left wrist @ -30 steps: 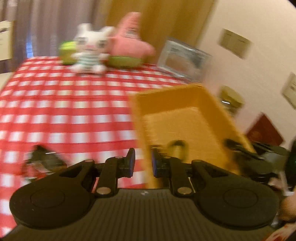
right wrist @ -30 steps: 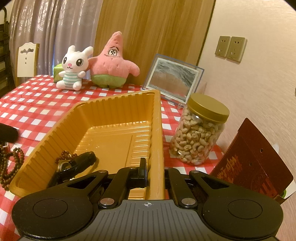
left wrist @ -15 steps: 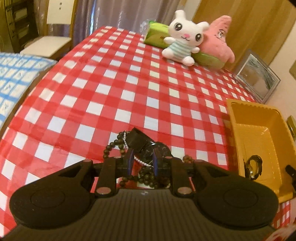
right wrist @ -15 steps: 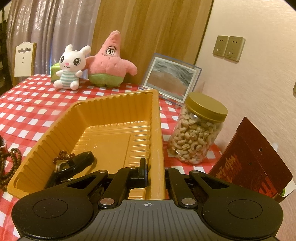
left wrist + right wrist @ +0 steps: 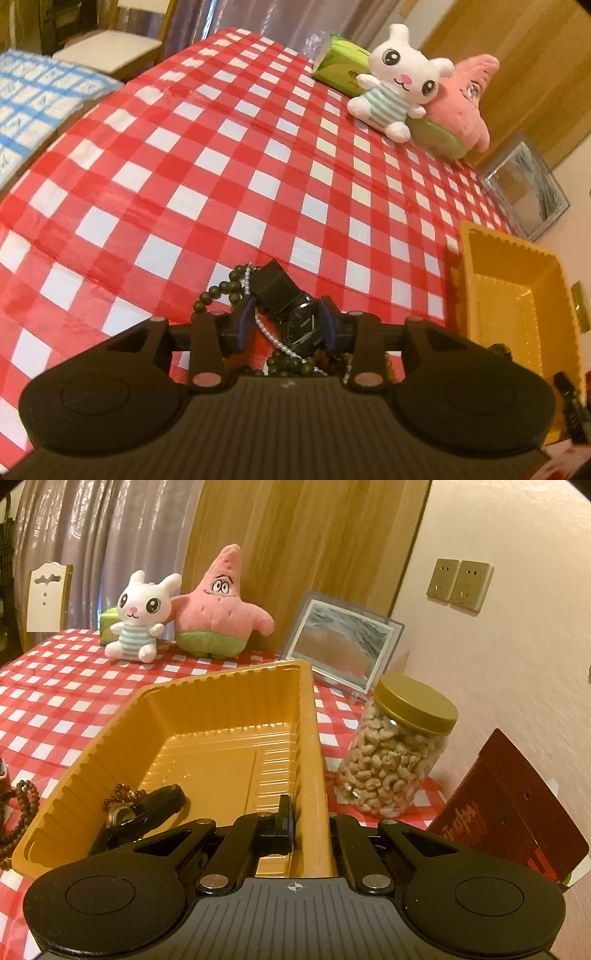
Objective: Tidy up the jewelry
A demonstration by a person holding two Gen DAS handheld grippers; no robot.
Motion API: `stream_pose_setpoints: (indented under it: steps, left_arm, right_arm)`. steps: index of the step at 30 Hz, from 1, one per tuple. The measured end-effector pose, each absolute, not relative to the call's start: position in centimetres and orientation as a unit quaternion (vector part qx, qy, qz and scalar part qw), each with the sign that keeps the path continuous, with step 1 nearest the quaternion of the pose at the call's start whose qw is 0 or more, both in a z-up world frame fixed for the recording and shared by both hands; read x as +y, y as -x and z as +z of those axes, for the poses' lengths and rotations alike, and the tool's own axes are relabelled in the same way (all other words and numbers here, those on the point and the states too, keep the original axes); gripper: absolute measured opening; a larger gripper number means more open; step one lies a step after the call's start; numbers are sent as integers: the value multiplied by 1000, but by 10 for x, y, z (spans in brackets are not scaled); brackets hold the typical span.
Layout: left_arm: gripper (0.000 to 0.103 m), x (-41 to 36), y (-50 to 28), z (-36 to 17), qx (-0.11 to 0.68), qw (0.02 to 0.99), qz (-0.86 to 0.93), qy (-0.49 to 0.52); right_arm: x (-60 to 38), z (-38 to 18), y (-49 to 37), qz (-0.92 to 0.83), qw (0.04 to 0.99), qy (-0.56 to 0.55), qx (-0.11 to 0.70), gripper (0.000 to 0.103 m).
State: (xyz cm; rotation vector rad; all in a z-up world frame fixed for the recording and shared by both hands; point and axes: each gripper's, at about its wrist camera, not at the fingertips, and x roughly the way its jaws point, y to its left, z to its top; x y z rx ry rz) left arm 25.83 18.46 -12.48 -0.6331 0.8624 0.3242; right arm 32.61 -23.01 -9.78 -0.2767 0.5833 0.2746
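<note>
A black wristwatch (image 5: 295, 314) lies on the red checked tablecloth with a pearl strand (image 5: 267, 332) and dark bead strings (image 5: 221, 290). My left gripper (image 5: 286, 325) is open, its jaws on either side of the watch face. The yellow tray (image 5: 207, 716) stands to the right and holds another black watch (image 5: 147, 812) and a brown bead bracelet (image 5: 122, 794). My right gripper (image 5: 310, 827) is shut on the tray's right rim. Brown beads (image 5: 18, 812) lie left of the tray.
A white bunny plush (image 5: 399, 88) and pink starfish plush (image 5: 461, 103) sit at the table's far side, with a framed picture (image 5: 343, 646). A jar of cashews (image 5: 395, 753) and a dark red box (image 5: 509, 812) stand right of the tray. A chair (image 5: 110, 44) is beyond the table.
My left gripper swung left from the tray to the jewelry pile, came closer to the watch and opened wider around it. The right gripper kept its hold on the tray rim.
</note>
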Motion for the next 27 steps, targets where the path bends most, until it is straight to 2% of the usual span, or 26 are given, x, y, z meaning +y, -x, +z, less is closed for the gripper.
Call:
stream_pose_setpoints:
  steps: [9, 16, 20, 27]
  left_arm:
    - [34, 203, -267, -130, 403, 825, 164, 361]
    - [32, 207, -278, -138, 414, 818, 171, 361]
    - [24, 207, -278, -135, 412, 821, 162, 359]
    - [18, 197, -270, -119, 392, 841, 128, 351]
  right_arm:
    - [-224, -98, -330, 137, 938, 139, 285, 4]
    - [-224, -99, -330, 136, 938, 139, 286, 4]
    - [-224, -99, -330, 136, 938, 138, 288, 4]
    - [-224, -100, -330, 136, 938, 137, 287, 4]
